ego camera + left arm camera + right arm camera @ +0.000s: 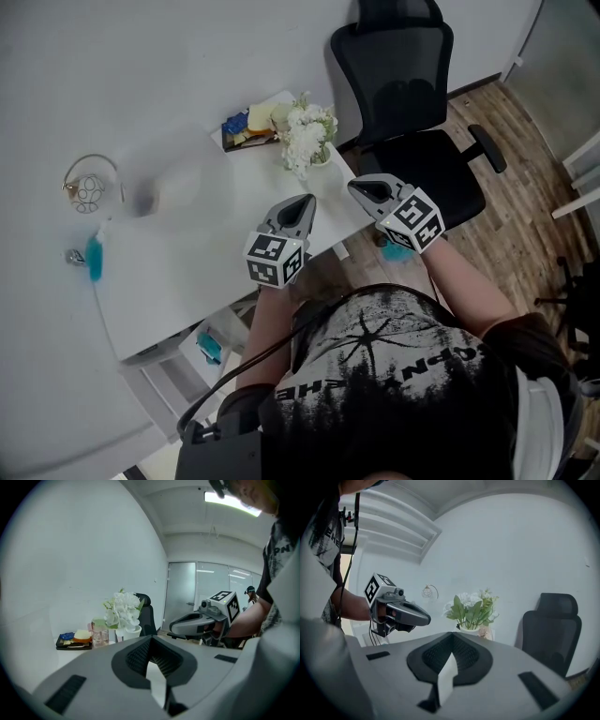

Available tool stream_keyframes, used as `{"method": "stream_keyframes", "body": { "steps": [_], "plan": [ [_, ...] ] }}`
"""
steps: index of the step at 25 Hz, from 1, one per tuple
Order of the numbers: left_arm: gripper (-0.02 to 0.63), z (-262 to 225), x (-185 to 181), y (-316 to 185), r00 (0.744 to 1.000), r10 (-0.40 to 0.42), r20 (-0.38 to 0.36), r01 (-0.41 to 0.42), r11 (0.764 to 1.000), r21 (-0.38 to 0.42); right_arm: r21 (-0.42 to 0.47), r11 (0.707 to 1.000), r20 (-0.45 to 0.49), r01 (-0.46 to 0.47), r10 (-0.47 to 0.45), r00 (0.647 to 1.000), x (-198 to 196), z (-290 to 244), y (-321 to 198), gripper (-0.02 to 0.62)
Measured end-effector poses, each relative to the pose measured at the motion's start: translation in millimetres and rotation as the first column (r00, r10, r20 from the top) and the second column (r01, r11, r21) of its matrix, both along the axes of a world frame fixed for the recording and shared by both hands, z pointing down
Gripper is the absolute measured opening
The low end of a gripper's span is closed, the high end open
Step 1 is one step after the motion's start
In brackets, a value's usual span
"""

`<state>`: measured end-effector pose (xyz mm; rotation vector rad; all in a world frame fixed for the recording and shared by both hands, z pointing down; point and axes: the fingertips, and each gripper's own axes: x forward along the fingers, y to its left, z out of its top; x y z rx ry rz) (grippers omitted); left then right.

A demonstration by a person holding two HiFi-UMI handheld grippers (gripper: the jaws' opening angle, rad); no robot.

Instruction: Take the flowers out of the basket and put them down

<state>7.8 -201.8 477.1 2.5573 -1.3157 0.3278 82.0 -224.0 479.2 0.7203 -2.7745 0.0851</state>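
A bunch of white flowers (306,137) with green leaves stands upright in a small white basket (322,157) at the far edge of the white table (187,272). Both grippers hover side by side over the table's near edge, short of the flowers and pointing towards them. My left gripper (305,201) is shut and empty; its own view shows the flowers (123,611) ahead at left. My right gripper (355,187) is also shut with nothing in it; the flowers (471,609) stand straight ahead of it. Each gripper view shows the other gripper (197,620) (401,612) alongside.
A black tray (248,127) with food lies just left of the flowers, with a pinkish cup (99,634) beside it. A black office chair (412,103) stands right of the table. A round wire ornament (89,187) and a blue item (95,258) lie at far left.
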Motion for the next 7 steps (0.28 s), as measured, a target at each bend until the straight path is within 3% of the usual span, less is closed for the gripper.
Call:
{"method": "stream_keyframes", "body": {
  "steps": [7],
  "plan": [
    [0.011,3.3,0.8,-4.1,1.0,-0.001,0.002,0.001,1.0,-0.001,0.012,1.0,-0.005,0.011,-0.011,1.0,-1.9,1.6,-2.8,0.017]
  ]
}}
